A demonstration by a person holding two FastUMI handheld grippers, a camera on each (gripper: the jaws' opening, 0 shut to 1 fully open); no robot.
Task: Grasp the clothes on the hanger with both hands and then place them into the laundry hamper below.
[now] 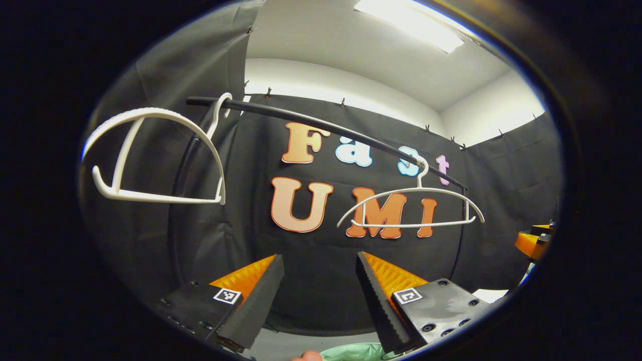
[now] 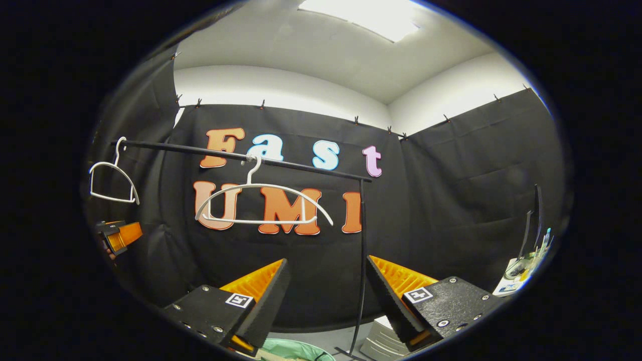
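Two bare white hangers hang on a black rail [image 1: 321,122]: one hanger [image 1: 150,155] close at the left, another hanger [image 1: 411,208] farther right. The right gripper view has the same rail [image 2: 241,155] with a hanger [image 2: 261,203] at mid-frame and a second hanger [image 2: 113,183] at far left. My left gripper [image 1: 321,301] is open with nothing between its fingers. So is my right gripper [image 2: 326,301]. A pale green rim of the hamper [image 1: 351,352] peeks in at the bottom, and the hamper [image 2: 291,348] appears below the right gripper too. No clothes hang on either hanger.
The rail's black upright post [image 2: 362,260] stands just ahead between my right fingers. A grey stepped object [image 2: 383,341] lies on the floor by it. Small items sit on a surface [image 2: 521,276] at far right. The other gripper [image 1: 534,243] shows at the left view's right edge.
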